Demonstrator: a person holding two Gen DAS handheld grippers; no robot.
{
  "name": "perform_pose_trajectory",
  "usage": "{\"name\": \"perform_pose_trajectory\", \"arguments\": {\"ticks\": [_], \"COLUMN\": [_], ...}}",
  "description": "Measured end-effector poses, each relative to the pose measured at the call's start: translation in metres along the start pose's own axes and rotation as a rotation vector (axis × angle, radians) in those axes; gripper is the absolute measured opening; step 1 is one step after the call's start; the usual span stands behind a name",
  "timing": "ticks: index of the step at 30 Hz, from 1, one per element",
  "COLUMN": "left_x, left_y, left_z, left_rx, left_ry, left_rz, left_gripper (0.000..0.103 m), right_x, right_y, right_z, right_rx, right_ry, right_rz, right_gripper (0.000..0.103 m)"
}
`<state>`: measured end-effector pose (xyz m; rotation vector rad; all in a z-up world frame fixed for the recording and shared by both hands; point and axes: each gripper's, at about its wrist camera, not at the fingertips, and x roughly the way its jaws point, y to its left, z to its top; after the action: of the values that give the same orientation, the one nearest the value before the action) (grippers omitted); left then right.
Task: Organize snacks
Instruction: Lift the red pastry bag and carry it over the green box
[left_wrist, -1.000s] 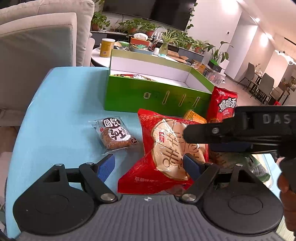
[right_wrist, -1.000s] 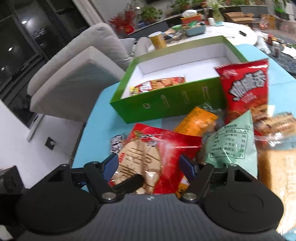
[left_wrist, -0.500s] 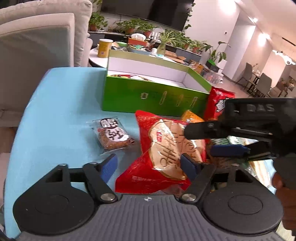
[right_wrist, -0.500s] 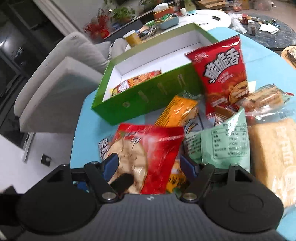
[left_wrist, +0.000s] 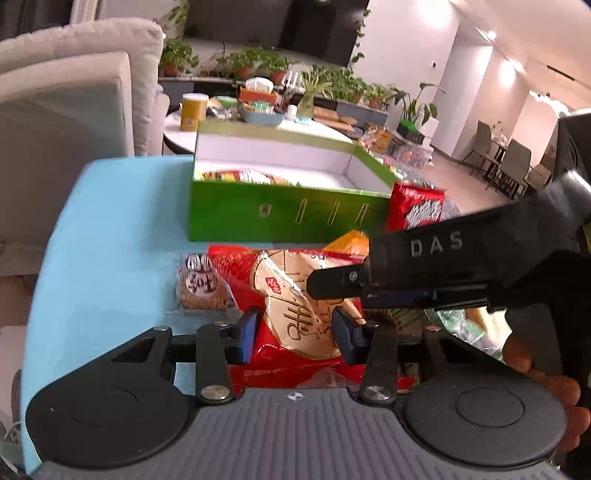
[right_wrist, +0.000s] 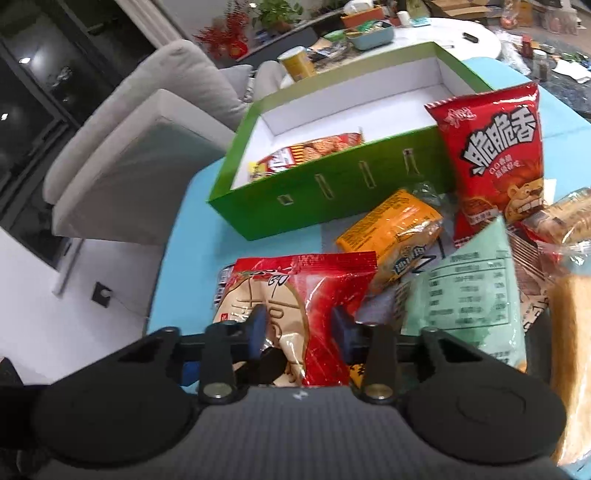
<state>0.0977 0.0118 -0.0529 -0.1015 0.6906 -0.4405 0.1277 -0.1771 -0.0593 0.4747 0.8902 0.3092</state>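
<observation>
A big red snack bag with a beige picture (left_wrist: 295, 306) (right_wrist: 295, 299) lies on the blue table in front of the green box (left_wrist: 280, 218) (right_wrist: 332, 192). My left gripper (left_wrist: 295, 334) is shut on its near end. My right gripper (right_wrist: 297, 334) is shut on the same bag from the right side; its black body (left_wrist: 443, 266) crosses the left wrist view. One snack packet (right_wrist: 310, 151) lies inside the box at its left end.
A small brown cake packet (left_wrist: 201, 284) lies left of the red bag. An orange packet (right_wrist: 391, 229), a red chip bag (right_wrist: 495, 162), a mint-green bag (right_wrist: 465, 306) and bread (right_wrist: 569, 332) crowd the right. A grey sofa (left_wrist: 62, 110) stands left.
Both grippers have closed from wide open onto the red bag. The bag's far end has risen a little and both cameras have moved closer to it.
</observation>
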Motion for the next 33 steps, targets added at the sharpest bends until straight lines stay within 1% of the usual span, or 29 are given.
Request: {"name": "perform_pose_trajectory", "arguments": {"ticks": [6,10,13,15,20,25,33], "left_x": [-0.025,-0.030,-0.027,-0.021,0.001,0.025,0.077], "left_y": [-0.017,-0.027,-0.034,-0.036,-0.031,-0.020,0.012], "left_z": [0.019,0.044,0.064,0.075,0.103,0.121,0.148], "left_rx": [0.062,0.095,0.134,0.153,0.155,0.156,0.124], "left_ry": [-0.093,-0.145,-0.170,-0.175,-0.167,-0.158,-0.139], "left_rz": [0.007,0.005,0.009,0.004,0.012,0.033,0.042], "left_gripper": [0.039,0.039,0.039,0.039,0.039,0.039,0.039], "right_x": [-0.026,-0.043,-0.050,-0.051,-0.045,-0.025,0.015], "right_y": [0.012,0.017,0.020,0.020,0.017,0.014,0.006], "right_z": [0.005,0.023,0.042,0.054,0.080,0.101,0.133], "right_rx": [-0.030,-0.030,-0.037,-0.034,-0.028,-0.028,-0.030], "right_ry": [-0.079,-0.147,-0.186,-0.202,-0.215,-0.202,-0.181], "right_rz": [0.047,0.074,0.081,0.079,0.075,0.078,0.077], "right_gripper": [0.029,0.029,0.029,0.029,0.029,0.029,0.029]}}
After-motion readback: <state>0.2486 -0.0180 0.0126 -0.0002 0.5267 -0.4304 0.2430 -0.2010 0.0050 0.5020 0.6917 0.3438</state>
